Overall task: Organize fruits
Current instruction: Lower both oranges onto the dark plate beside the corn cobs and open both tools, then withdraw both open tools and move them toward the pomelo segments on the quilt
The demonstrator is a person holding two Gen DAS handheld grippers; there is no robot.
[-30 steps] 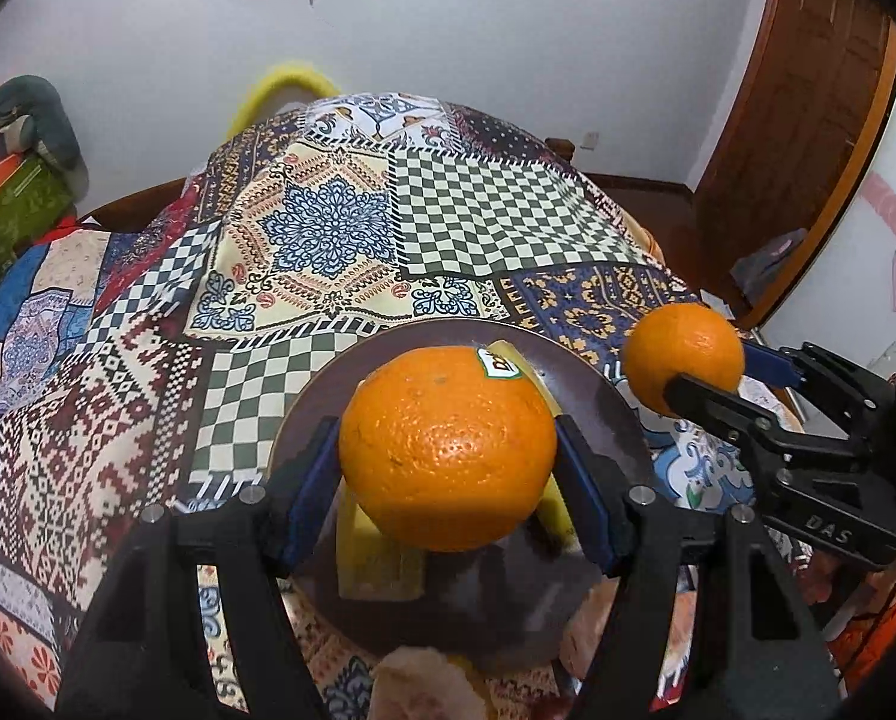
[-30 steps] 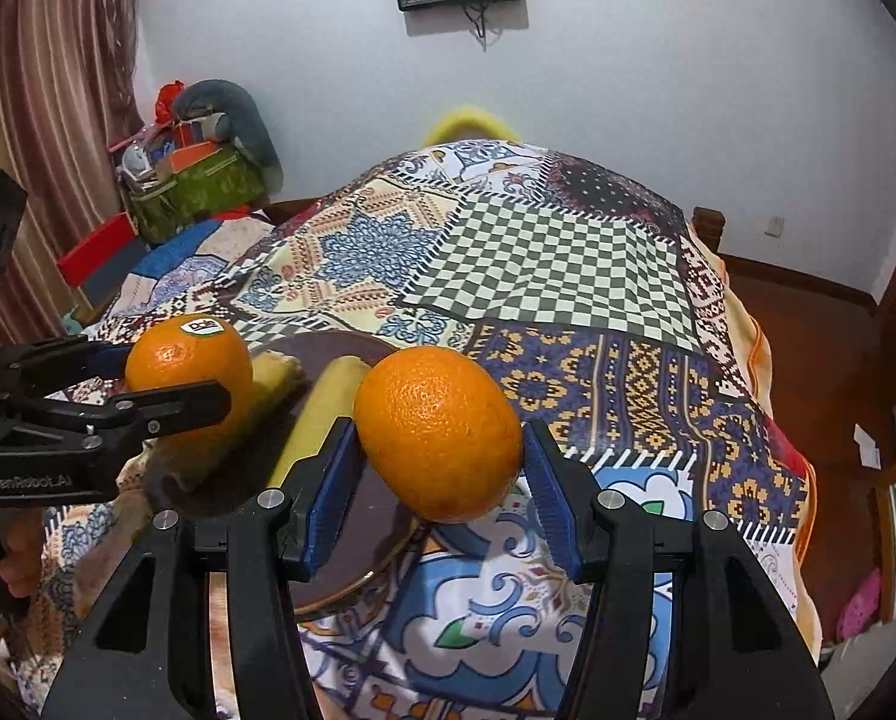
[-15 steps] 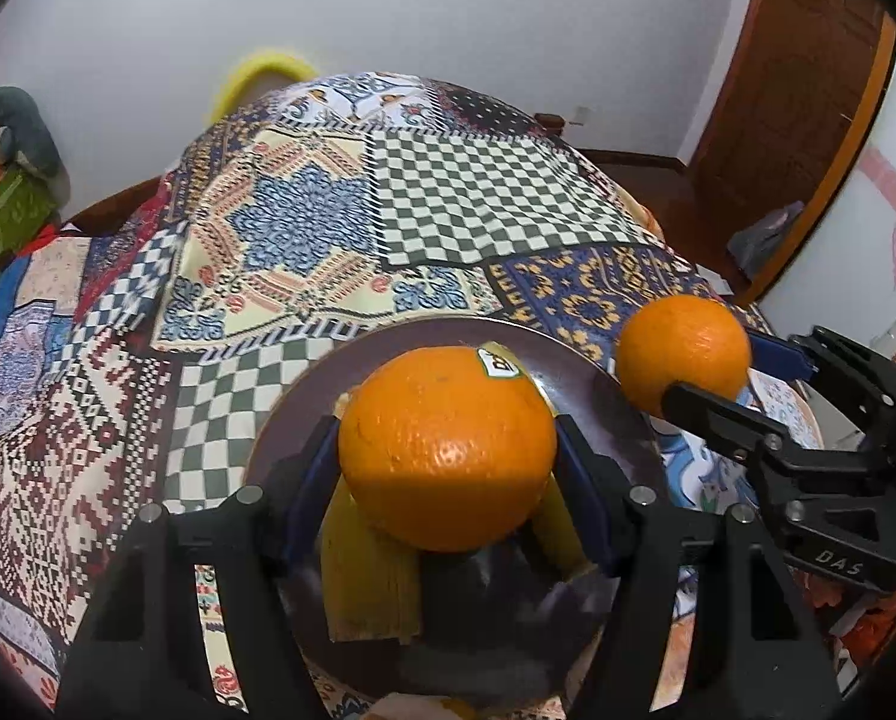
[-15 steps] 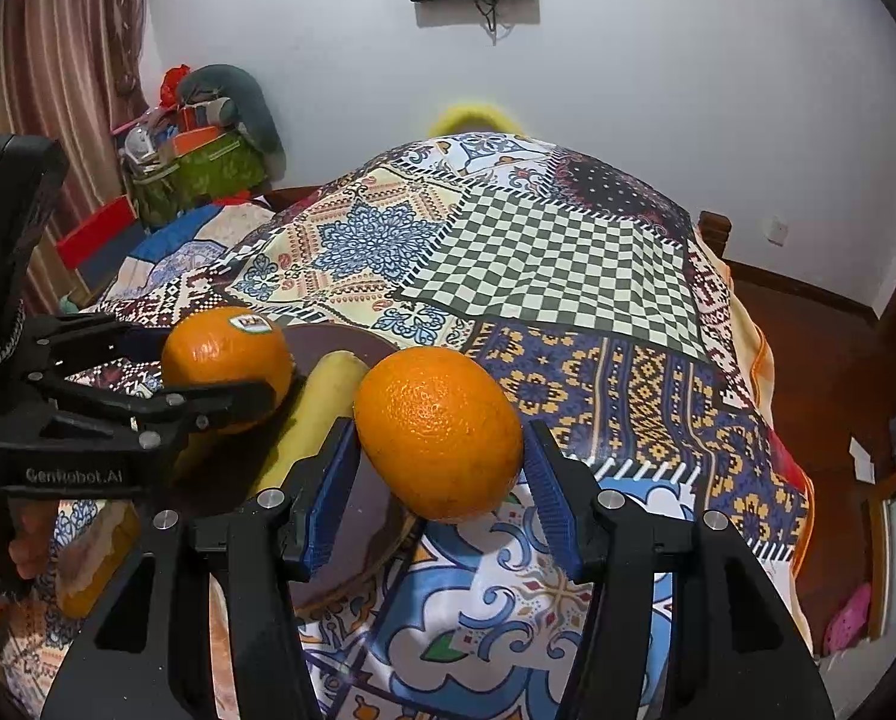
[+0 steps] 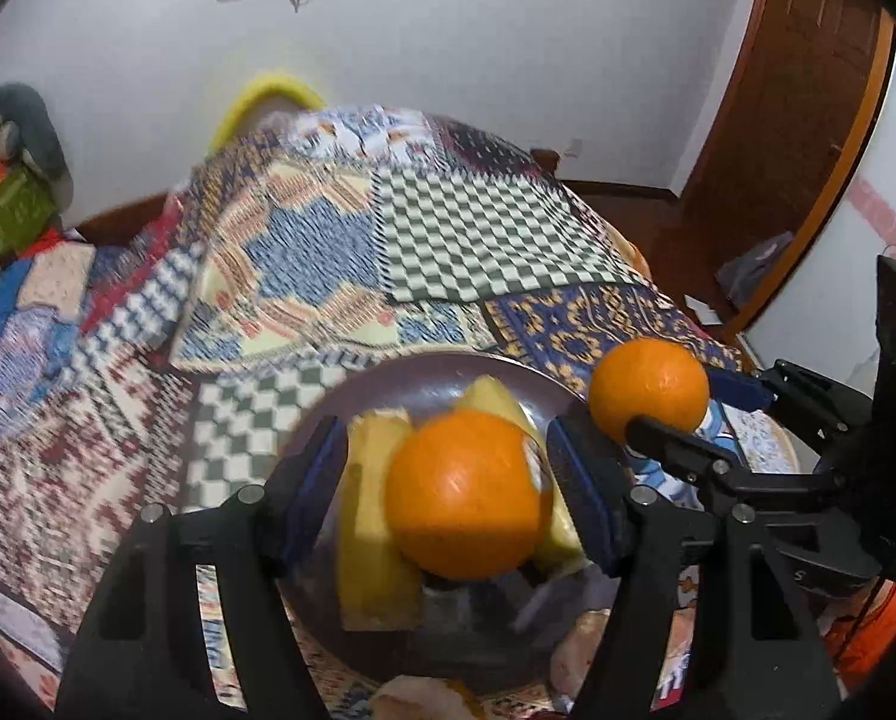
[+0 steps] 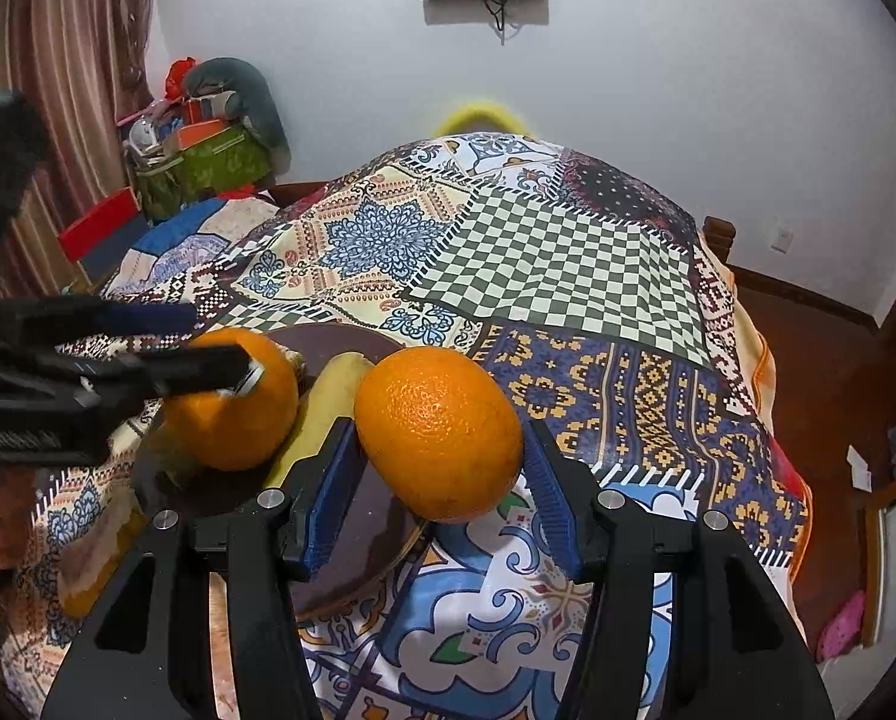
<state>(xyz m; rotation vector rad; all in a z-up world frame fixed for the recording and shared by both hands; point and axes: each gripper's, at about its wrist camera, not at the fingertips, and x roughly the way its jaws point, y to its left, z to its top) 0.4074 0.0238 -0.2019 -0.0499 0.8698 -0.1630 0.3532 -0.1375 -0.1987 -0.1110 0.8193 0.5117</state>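
Orange fruit sits in both grippers. Left gripper (image 5: 445, 450): fingers spread. The stickered orange (image 5: 466, 492) lies between them, against or just beside the right-hand pad. The left-hand pad stands clear of it, with banana showing through the gap. This orange rests on two bananas (image 5: 376, 510), which lie in a dark brown plate (image 5: 388, 369) below and ahead of the fingertips. The left wrist view is motion-blurred, so contact at the right-hand pad cannot be confirmed.

Right gripper (image 6: 439, 429): fingers pinch the second orange (image 6: 439, 432) between the blue pads, near the fingertips. The fruit is held off the patchwork cloth (image 6: 556, 264), just past the plate's rim on the side away from the left gripper's fingers.
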